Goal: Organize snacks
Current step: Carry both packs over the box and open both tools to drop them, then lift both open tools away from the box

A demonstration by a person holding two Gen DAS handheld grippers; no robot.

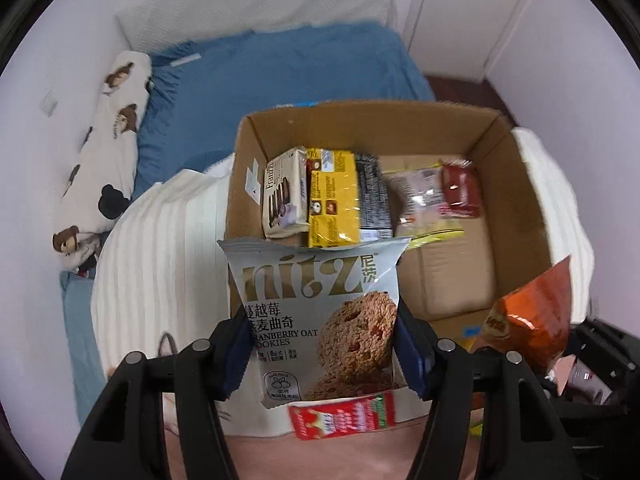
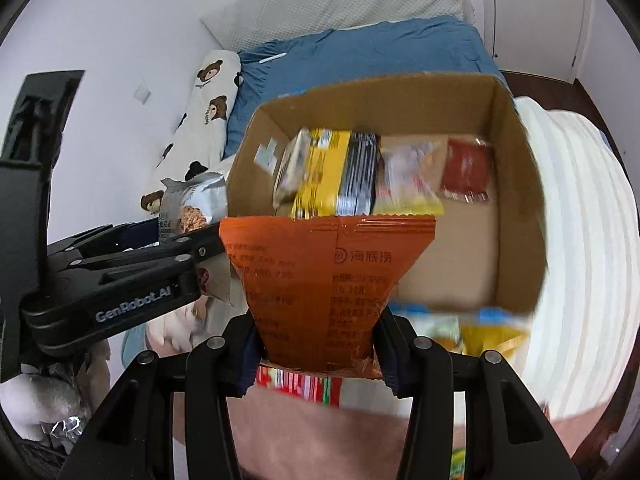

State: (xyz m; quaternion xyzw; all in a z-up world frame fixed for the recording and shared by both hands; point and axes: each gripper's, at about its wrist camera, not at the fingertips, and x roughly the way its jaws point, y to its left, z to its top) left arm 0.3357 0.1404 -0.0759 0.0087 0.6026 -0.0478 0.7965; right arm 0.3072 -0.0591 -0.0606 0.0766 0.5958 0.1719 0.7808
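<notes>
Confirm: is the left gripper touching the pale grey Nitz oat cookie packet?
Touching. The left wrist view shows the left gripper with both blue pads pressed against the sides of the pale grey Nitz oat cookie packet, holding it before the brown cardboard box.

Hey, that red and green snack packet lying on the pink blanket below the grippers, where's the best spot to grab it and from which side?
Probably the long edge of the red and green packet, coming from above. It lies flat on the pink blanket, so the fingers could pinch its thin width. Both grippers are full now: the left gripper holds cookies, the right gripper an orange bag.
</notes>
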